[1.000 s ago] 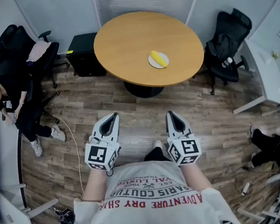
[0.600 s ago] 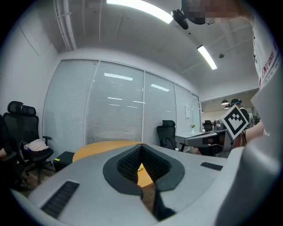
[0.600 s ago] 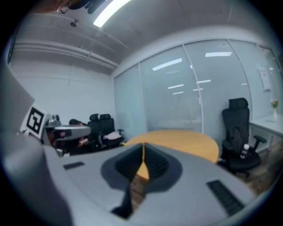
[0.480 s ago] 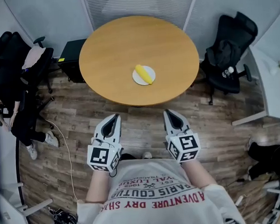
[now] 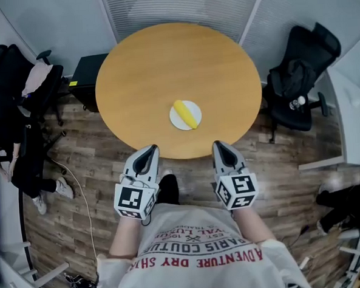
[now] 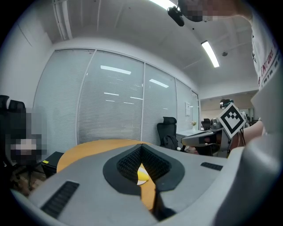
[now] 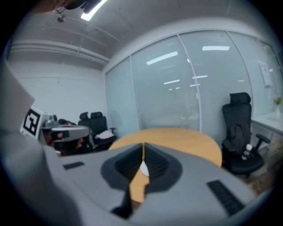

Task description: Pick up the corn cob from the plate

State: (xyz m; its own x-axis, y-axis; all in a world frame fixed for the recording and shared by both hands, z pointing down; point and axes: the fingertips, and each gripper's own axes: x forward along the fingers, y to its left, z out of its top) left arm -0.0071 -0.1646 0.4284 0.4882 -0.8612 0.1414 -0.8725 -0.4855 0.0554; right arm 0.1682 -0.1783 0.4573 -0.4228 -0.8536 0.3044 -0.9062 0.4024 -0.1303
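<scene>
Both pairs of jaws are pressed together with nothing clamped in them. In the left gripper view the left gripper [image 6: 141,145] has its tips meeting in a point, and through the narrow slot below them a sliver of the yellow corn cob [image 6: 142,175] shows on the round wooden table [image 6: 88,148]. In the right gripper view the right gripper [image 7: 143,145] is likewise closed and empty, with only a white scrap of the plate [image 7: 144,169] visible through its slot.

From the head view, the left gripper [image 5: 149,149] and right gripper [image 5: 219,145] sit side by side, level with each other, their tips just at the table's near edge and pointing across it. Each carries its marker cube at the rear, close to the person's white printed shirt [image 5: 193,255].

The corn cob [image 5: 187,114] lies diagonally across the small white plate [image 5: 195,110], which stands on the near half of the table [image 5: 163,62], ahead of the gap between the two grippers and apart from both. A black office chair [image 5: 300,78] stands to the right of the table, more dark chairs [image 5: 12,77] to the left, all on a wood-plank floor [image 5: 97,176].
</scene>
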